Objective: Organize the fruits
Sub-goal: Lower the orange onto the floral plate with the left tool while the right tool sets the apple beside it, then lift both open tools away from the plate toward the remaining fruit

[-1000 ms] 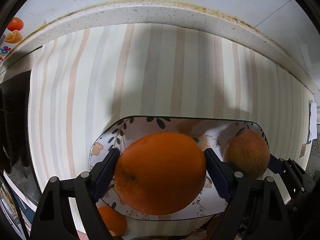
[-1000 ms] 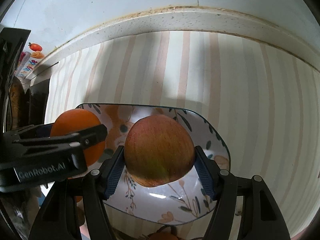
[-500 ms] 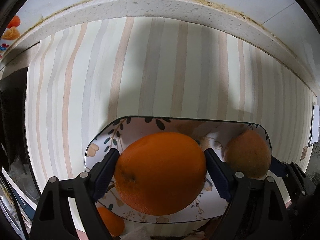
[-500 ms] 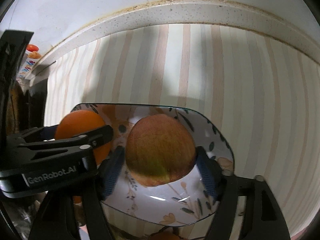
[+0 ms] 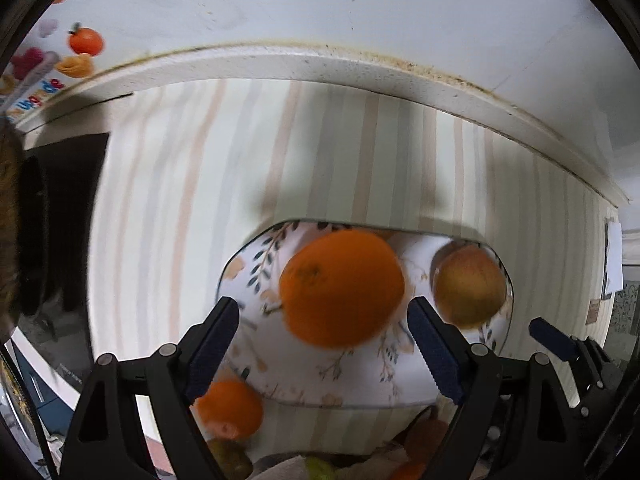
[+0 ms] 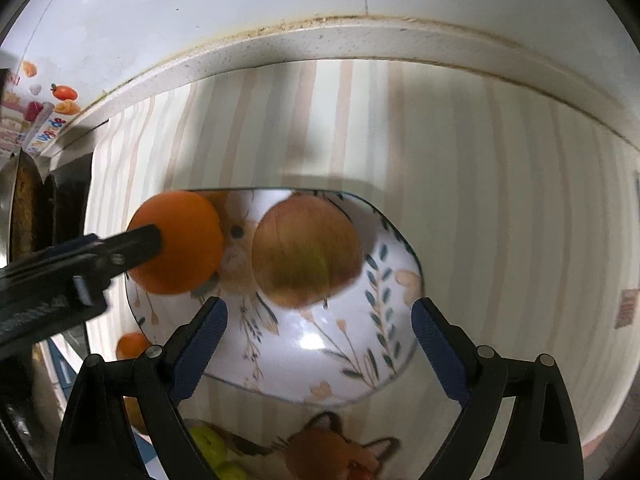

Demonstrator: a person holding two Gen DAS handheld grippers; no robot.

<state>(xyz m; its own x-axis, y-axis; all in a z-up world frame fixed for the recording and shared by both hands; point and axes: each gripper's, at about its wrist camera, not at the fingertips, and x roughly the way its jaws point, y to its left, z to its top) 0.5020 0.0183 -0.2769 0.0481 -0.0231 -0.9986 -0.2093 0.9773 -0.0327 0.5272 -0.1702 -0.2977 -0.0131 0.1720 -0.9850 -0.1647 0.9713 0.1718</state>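
A large orange [image 5: 342,288] lies on the white floral plate [image 5: 360,380], just ahead of my open left gripper [image 5: 324,334], whose pads stand clear of it. It also shows in the right wrist view [image 6: 180,240]. A red-green apple [image 6: 306,250] lies on the same plate [image 6: 320,356], ahead of my open right gripper [image 6: 320,330]. The apple also shows in the left wrist view [image 5: 470,286]. Both fruits are blurred.
The plate stands on a striped cloth [image 5: 320,152] against a white wall ledge [image 5: 320,64]. A smaller orange [image 5: 228,410] lies off the plate at the lower left. Green fruits [image 6: 218,454] and a fox-print cloth [image 6: 340,452] lie near the front edge. Dark objects stand at the left.
Both grippers have opened and let go of their fruit: the orange and the apple now lie loose on the plate. Both grippers have drawn back and up a little.
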